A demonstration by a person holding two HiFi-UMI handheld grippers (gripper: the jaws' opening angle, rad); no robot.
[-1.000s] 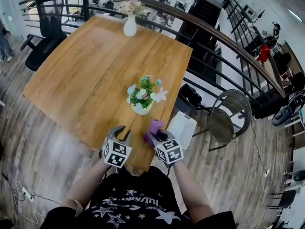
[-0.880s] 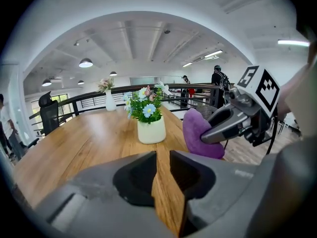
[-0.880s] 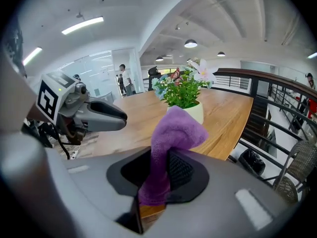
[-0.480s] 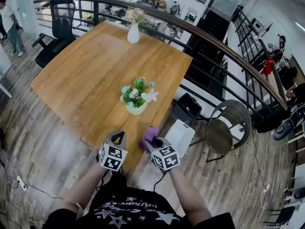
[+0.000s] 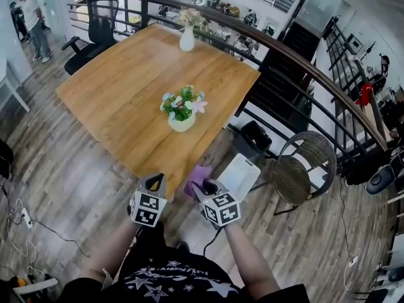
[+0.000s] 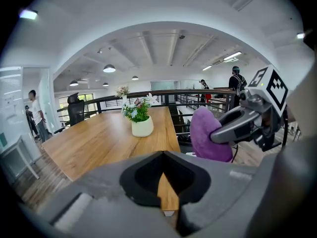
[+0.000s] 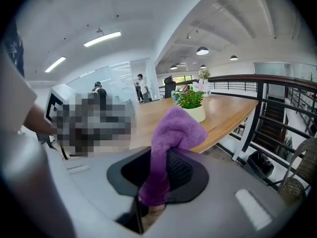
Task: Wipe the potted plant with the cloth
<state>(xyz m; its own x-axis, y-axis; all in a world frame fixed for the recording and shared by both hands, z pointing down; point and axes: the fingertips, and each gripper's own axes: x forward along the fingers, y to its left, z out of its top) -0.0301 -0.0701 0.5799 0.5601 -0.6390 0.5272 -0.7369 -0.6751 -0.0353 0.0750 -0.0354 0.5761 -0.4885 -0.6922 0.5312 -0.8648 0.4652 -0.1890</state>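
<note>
With left gripper (image 5: 154, 180) pressed together and right gripper (image 5: 203, 188) pinching the cloth (image 5: 197, 177), lightly brush the seemingly delicate potted plant (image 5: 182, 109) at 12 o'clock.

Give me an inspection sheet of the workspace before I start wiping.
Surface: wooden table, two things on it.
Job's things: potted plant upright on the table's near half; purple cloth in the right gripper.
Clutter: white vase of flowers at the far edge.
Grippers: left gripper shut, empty; right gripper shut on the cloth.
Cables: one cable on the floor, left.
Surroundings: railing, wicker chair, office chair, a person far left.
</note>
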